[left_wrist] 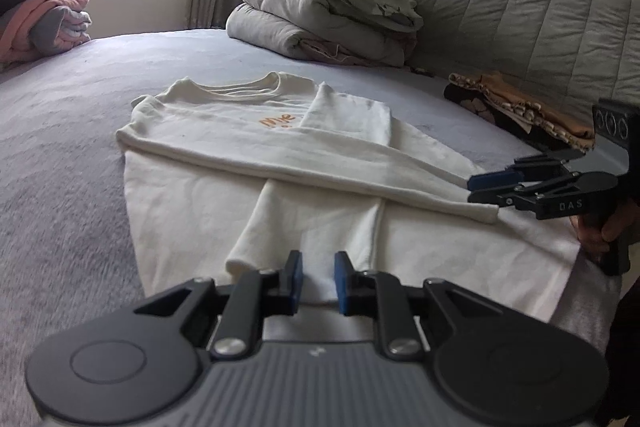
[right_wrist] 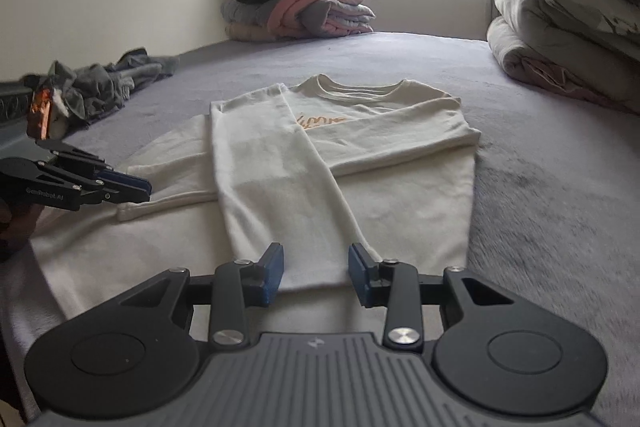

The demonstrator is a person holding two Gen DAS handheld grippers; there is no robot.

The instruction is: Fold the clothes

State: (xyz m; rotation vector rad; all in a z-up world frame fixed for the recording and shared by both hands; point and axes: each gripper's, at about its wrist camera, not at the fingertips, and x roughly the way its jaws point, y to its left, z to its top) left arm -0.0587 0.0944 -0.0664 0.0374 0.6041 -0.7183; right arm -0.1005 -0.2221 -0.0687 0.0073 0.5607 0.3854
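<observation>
A cream long-sleeved sweatshirt (left_wrist: 224, 187) lies flat on the grey-lilac bed cover (left_wrist: 60, 187), collar away from me and both sleeves folded over the body. My left gripper (left_wrist: 318, 279) hovers low over the shirt's near part, jaws a narrow gap apart with only flat fabric beneath. In the right wrist view the left gripper (right_wrist: 146, 189) sits beside a sleeve cuff (right_wrist: 126, 214), carrying nothing. My right gripper (right_wrist: 316, 275) stands open wider above the near end of the folded-down sleeve (right_wrist: 280, 195), its pads clear of the cloth. In the left wrist view the right gripper (left_wrist: 474, 189) is by the cuff.
Folded duvets and a pillow (left_wrist: 320, 7) are stacked against the padded headboard (left_wrist: 520, 7). A brown patterned garment (left_wrist: 520, 111) lies to the right. A pile of folded clothes (right_wrist: 300, 7) sits below the window, and crumpled grey clothing (right_wrist: 100, 83) lies at the left. A hand (left_wrist: 596, 231) holds the right gripper.
</observation>
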